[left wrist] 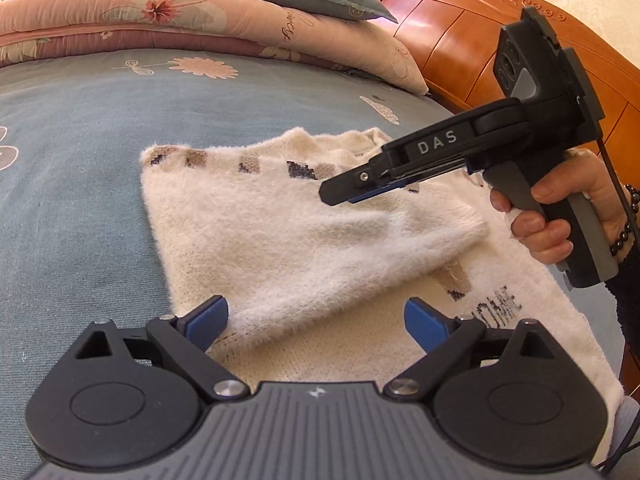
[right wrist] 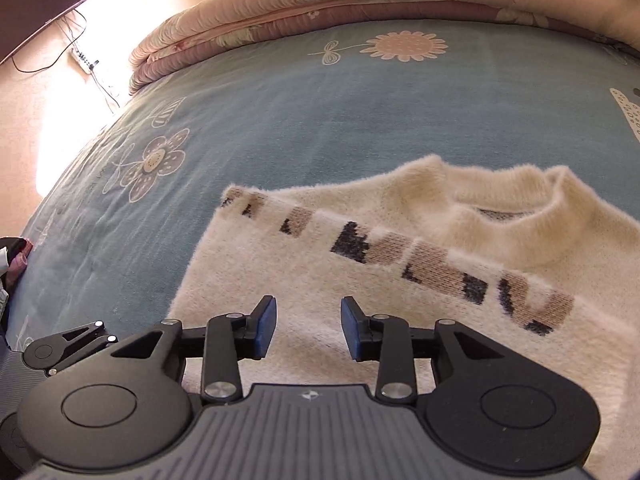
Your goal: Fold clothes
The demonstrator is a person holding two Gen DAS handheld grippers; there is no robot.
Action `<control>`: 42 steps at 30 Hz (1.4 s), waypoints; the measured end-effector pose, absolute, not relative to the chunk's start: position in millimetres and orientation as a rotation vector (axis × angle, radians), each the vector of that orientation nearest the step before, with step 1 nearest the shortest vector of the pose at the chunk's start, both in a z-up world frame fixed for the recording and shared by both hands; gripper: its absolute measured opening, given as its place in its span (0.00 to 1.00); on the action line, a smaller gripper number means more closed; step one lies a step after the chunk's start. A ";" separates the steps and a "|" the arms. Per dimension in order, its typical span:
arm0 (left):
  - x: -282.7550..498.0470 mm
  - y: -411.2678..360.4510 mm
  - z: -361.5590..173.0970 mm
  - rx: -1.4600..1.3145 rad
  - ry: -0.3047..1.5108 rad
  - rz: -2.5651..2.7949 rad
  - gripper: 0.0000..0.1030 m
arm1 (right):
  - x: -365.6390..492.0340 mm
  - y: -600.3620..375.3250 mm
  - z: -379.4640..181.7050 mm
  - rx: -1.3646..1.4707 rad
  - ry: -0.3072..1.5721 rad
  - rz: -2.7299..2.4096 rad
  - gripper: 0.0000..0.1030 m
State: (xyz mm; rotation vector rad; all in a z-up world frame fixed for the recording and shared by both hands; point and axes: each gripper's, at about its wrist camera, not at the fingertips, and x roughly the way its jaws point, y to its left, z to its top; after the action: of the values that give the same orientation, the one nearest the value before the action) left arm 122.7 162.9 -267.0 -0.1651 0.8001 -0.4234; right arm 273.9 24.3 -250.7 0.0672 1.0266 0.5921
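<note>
On the blue flowered bedsheet (right wrist: 304, 120), below a folded pink quilt (left wrist: 160, 20), we see one cream sweater (left wrist: 304, 232) lying partly folded just ahead of both grippers. Our left gripper (left wrist: 316, 320) gapes wide over its hem, holding nothing. Our right gripper (right wrist: 308, 328) is half open above the chest, also empty.

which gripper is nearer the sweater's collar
Right. The right gripper hovers over the sweater just short of its collar; the left gripper sits back at the opposite, nearer edge.
</note>
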 end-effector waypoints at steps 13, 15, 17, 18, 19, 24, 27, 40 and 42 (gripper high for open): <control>115.9 144.9 -256.4 -0.089 0.931 -0.402 0.92 | 260.9 -83.2 -265.6 0.229 1.124 0.326 0.45; 113.1 141.4 -253.7 -0.078 0.927 -0.411 0.92 | 255.4 -94.9 -261.8 0.240 1.122 0.277 0.46; 111.2 138.8 -251.4 -0.067 0.922 -0.413 0.92 | 250.7 -92.8 -254.3 0.212 1.110 0.259 0.53; 110.3 137.6 -250.4 -0.063 0.920 -0.414 0.92 | 249.0 -88.6 -250.4 0.198 1.100 0.270 0.55; 109.8 136.9 -249.7 -0.061 0.918 -0.415 0.92 | 248.2 -82.7 -246.2 0.183 1.088 0.287 0.57; 110.1 135.4 -248.7 -0.072 0.924 -0.426 0.92 | 257.6 -54.2 -241.8 0.126 1.045 0.336 0.61; 108.1 134.1 -246.7 -0.078 0.918 -0.448 0.92 | 262.9 -57.4 -253.6 0.141 1.058 0.313 0.62; 98.7 119.3 -240.4 -0.050 0.906 -0.475 0.92 | 223.4 -167.7 -258.8 0.339 1.060 0.015 0.64; 96.9 116.1 -239.6 -0.042 0.904 -0.481 0.92 | 217.7 -167.2 -249.6 0.372 1.032 0.051 0.65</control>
State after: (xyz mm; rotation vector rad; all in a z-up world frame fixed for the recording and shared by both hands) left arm 96.9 116.1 -239.6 -0.0418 0.9037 -0.4810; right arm 217.7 -167.2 -249.6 0.3716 1.0319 0.0515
